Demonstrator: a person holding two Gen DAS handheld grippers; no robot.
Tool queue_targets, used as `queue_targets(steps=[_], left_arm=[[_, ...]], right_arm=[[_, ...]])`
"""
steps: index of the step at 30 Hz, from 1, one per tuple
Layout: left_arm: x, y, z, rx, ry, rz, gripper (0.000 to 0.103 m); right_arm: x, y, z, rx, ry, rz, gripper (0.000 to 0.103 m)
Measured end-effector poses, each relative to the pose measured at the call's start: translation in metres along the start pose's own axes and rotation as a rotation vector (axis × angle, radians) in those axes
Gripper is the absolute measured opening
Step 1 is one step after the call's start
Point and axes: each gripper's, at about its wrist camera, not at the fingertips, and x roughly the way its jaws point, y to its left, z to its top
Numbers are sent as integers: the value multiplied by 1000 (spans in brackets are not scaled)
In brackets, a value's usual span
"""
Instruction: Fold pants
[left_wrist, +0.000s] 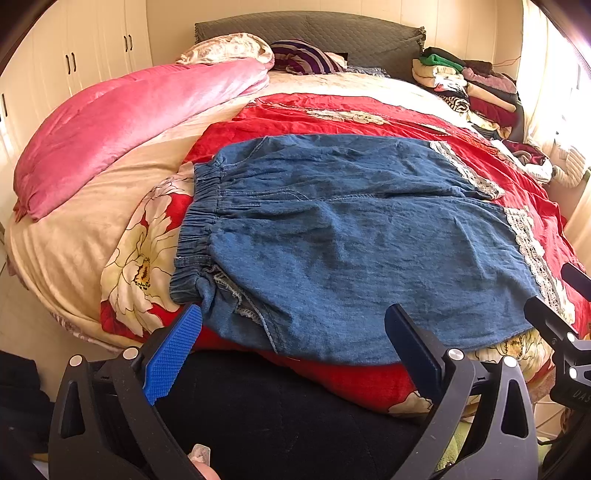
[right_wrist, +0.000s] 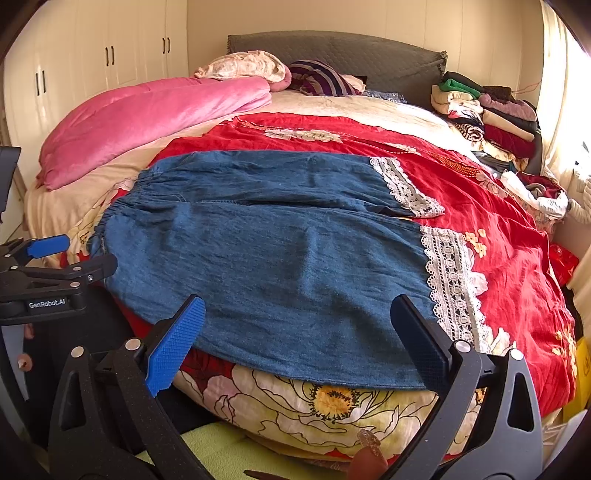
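Blue denim pants (left_wrist: 351, 236) (right_wrist: 280, 251) lie flat across a red floral bedspread (left_wrist: 332, 114) (right_wrist: 498, 240), elastic waistband (left_wrist: 199, 218) to the left and white lace cuffs (left_wrist: 532, 247) (right_wrist: 450, 284) to the right. My left gripper (left_wrist: 295, 321) hovers open just before the pants' near edge, close to the waistband corner, holding nothing. My right gripper (right_wrist: 299, 314) stands open over the near edge of the closer leg, nothing between its fingers. The left gripper (right_wrist: 55, 254) also shows at the left edge of the right wrist view.
A pink quilt (left_wrist: 129, 118) (right_wrist: 147, 114) lies at the back left of the bed. Pillows sit by the grey headboard (left_wrist: 314, 29). A pile of folded clothes (left_wrist: 469, 85) (right_wrist: 487, 110) fills the back right corner. White wardrobe doors (left_wrist: 74, 55) stand at left.
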Motion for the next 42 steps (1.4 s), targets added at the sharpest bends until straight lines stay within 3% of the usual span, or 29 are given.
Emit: queue_targets(steps=[20,33,42], left_arm=[[8,9,4,-16,2,19,99],[30,34,35,-60,12,54,99],[50,55,62,-102,16,74,99]], right_arm=[[15,1,7,-6,17,20,95],[54,12,49,-26,46,103,95],[82,17,86,-53,15,98,95]])
